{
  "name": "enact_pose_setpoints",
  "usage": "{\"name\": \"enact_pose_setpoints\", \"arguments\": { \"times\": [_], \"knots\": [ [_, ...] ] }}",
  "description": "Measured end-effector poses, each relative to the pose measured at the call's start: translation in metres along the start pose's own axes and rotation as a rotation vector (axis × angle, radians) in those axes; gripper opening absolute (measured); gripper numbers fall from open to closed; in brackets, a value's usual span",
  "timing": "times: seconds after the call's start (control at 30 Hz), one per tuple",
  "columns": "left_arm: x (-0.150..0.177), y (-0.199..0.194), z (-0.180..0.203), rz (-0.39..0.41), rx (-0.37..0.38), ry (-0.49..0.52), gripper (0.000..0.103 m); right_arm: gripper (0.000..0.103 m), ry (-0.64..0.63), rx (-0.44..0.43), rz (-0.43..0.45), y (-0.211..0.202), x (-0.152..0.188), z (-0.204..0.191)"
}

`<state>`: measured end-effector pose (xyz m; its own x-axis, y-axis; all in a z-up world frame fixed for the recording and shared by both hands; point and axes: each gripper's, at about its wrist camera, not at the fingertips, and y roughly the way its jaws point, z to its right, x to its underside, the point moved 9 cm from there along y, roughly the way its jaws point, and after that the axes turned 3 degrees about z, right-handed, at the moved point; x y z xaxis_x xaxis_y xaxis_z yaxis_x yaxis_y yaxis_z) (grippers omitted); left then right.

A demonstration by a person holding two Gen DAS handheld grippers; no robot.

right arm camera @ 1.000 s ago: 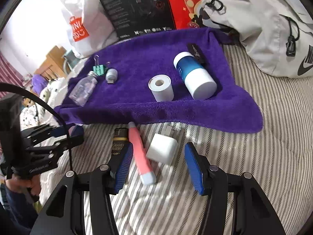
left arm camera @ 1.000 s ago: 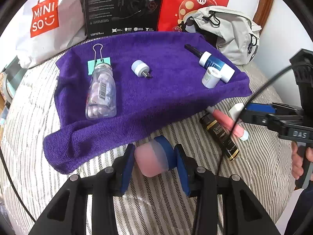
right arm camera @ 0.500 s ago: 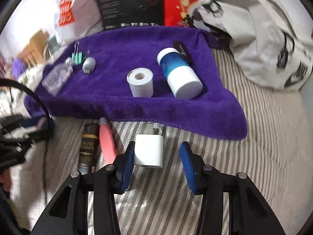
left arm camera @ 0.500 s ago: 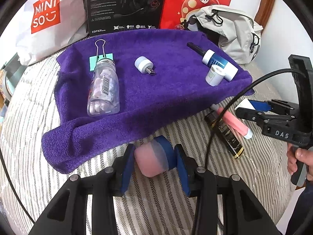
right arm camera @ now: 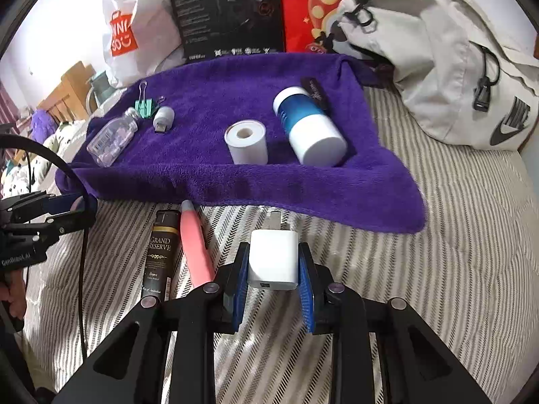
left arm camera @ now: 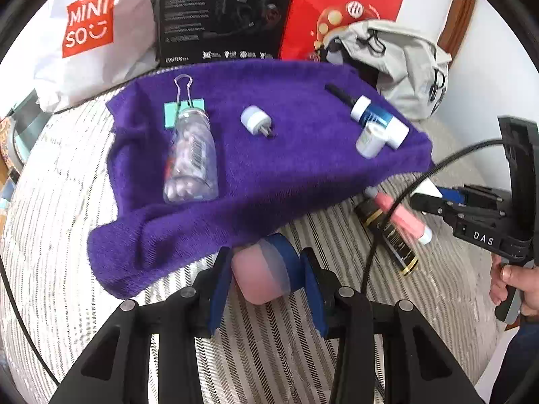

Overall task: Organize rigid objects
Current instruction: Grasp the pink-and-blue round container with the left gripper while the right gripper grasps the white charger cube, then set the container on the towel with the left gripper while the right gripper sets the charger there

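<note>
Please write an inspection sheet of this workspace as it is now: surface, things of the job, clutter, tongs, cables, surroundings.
Surface: striped bedding with a purple towel spread on it.
Job's things: on the towel, clear bottle, binder clip, small adapter, white roll, blue-white tube, black stick. Off the towel, black tube and pink tube side by side.
Clutter: nothing seen.
Tongs: left tongs shut on pink-blue container; right tongs shut on white charger.
Cables: black cable from the right tongs' handle.
Surroundings: white shopping bag, black box, red bag, grey backpack.
</note>
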<state>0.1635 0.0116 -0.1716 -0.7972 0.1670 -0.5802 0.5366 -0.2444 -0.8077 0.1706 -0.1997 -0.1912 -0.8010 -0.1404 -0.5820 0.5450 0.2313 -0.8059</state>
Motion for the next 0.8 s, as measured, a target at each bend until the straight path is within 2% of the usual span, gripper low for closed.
{"name": "enact_pose_setpoints", "arguments": {
  "times": [0.33, 0.6, 0.8],
  "knots": [
    [-0.016, -0.017, 0.004, 0.035, 0.030, -0.011, 0.039, 0.027, 0.023, -0.048, -0.019, -0.013, 0.006, 0.009],
    [-0.038, -0.019, 0.008, 0.046, 0.031, 0.004, 0.039, 0.027, 0.017, -0.080, 0.025, -0.031, -0.014, 0.010],
    [-0.055, -0.007, 0.003, 0.038, 0.026, 0.000, 0.039, 0.027, -0.007, -0.096, 0.054, -0.036, -0.038, 0.008]
  ]
}}
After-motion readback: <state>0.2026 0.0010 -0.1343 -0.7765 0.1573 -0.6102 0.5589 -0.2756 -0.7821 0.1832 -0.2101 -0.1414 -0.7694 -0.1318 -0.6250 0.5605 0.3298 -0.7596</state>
